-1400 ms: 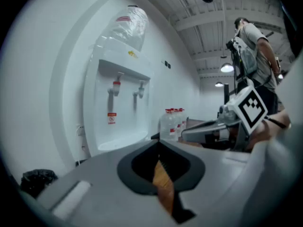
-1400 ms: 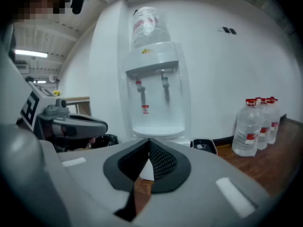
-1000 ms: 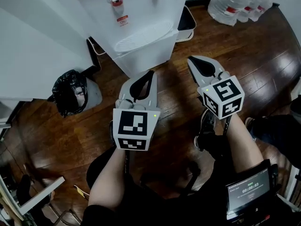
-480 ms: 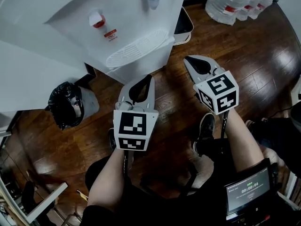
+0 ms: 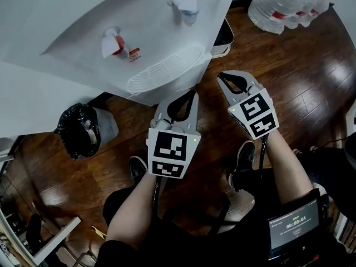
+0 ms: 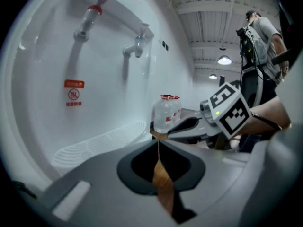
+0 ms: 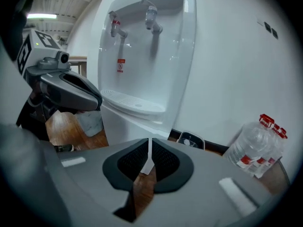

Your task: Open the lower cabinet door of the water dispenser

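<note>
Both tools are clenched with nothing between their jaws. The left tool [image 5: 188, 95] and right tool [image 5: 222, 77] sit at frame centre, just short of the water dispenser [image 5: 111, 15] that fills the upper left. Its lower cabinet door [image 7: 120, 123] lies below the drip tray [image 5: 164, 71] and looks closed; no handle shows. Best to drop lower, find the door's edge or handle, part one tool's jaws there, then pull outward gently.
</note>
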{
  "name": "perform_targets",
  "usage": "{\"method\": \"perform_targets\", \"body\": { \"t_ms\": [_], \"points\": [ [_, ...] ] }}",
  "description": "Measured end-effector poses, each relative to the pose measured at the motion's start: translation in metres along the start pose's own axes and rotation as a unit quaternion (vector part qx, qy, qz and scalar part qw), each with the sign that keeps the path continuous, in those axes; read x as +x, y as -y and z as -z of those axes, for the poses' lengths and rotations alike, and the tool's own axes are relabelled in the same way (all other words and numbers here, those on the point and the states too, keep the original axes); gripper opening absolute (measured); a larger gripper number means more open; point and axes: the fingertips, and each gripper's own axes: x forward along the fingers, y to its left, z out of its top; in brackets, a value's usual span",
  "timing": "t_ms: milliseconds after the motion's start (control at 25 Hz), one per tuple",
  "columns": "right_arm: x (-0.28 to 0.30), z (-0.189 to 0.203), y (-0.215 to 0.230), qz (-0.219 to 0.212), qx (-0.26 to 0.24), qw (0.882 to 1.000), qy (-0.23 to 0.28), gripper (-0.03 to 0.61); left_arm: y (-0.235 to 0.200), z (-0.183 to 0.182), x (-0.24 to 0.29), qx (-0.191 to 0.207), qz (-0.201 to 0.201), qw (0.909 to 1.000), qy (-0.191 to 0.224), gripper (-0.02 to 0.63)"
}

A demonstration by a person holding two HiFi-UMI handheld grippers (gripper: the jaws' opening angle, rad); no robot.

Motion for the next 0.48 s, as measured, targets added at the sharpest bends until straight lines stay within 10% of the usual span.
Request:
{"method": "perform_targets", "body": {
  "t_ms": [480],
  "points": [
    [0.043,0.018,0.013,-0.036,-0.023,0.998,-0.053,0.156,0.003,0.017,0.032,0.002,0.03,0.9982,-0.053,0.072]
  ]
}}
